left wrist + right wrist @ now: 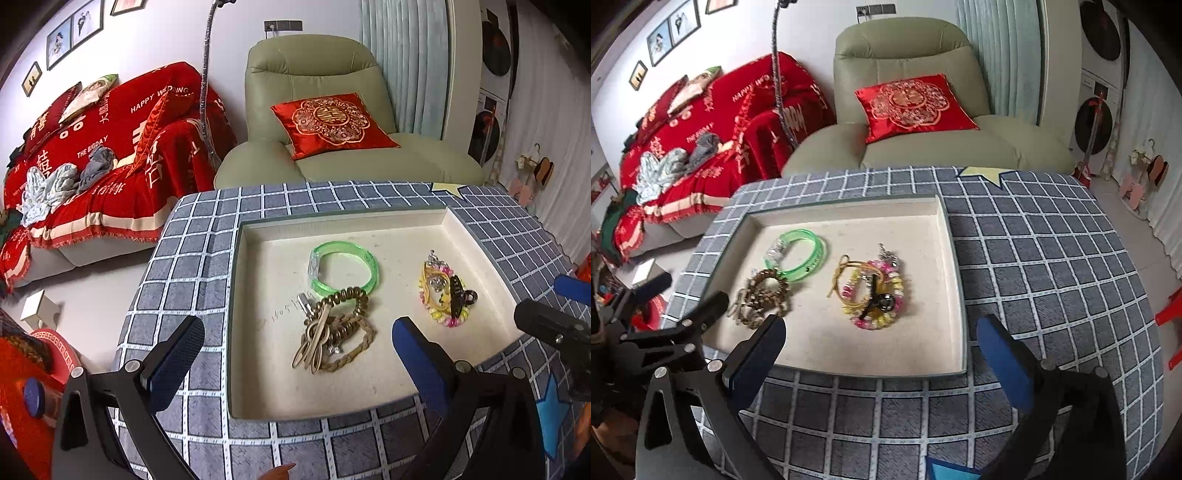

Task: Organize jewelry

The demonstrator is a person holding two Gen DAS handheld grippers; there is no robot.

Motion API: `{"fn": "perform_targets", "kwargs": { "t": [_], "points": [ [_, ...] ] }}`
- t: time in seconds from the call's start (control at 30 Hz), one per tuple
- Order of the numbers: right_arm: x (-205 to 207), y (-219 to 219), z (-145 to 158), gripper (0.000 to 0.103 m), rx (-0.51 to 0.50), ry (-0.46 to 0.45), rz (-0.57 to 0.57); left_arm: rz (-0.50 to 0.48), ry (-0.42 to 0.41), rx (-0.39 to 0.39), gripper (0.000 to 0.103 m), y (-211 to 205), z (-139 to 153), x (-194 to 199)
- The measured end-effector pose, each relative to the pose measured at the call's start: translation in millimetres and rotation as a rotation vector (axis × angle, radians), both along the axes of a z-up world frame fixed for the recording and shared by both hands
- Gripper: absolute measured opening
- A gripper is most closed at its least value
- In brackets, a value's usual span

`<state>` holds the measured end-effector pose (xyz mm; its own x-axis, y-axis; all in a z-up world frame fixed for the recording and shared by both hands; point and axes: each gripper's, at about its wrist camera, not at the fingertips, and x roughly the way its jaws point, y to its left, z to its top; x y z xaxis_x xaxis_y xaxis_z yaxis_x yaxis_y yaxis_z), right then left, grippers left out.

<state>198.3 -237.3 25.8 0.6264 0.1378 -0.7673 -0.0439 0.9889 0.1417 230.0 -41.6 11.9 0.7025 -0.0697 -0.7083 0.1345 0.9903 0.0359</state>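
Lying in tray [369, 402], jewelry pile [334, 328] beyond left tool [295, 347], both tools gaping, empty

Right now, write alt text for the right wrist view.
A shallow cream tray on a checked tablecloth holds a green bangle, a brown pile of bracelets and a pink-and-yellow beaded pile. The open right gripper hovers empty at its near edge, the left gripper beside it.

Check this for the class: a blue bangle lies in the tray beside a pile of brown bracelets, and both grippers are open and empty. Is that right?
Not quite: the bangle is green, not blue, as the left wrist view shows. The rest holds: tray, brown bracelets, left gripper and right gripper open and empty.
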Motion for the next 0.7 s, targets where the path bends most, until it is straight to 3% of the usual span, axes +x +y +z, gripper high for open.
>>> {"fn": "perform_targets", "kwargs": {
  "t": [0.7],
  "points": [
    [-54,10,-22,0.103,-0.024,0.041,-0.006,0.017,0.014,0.021,0.103,17,-16,-65]
  ]
}}
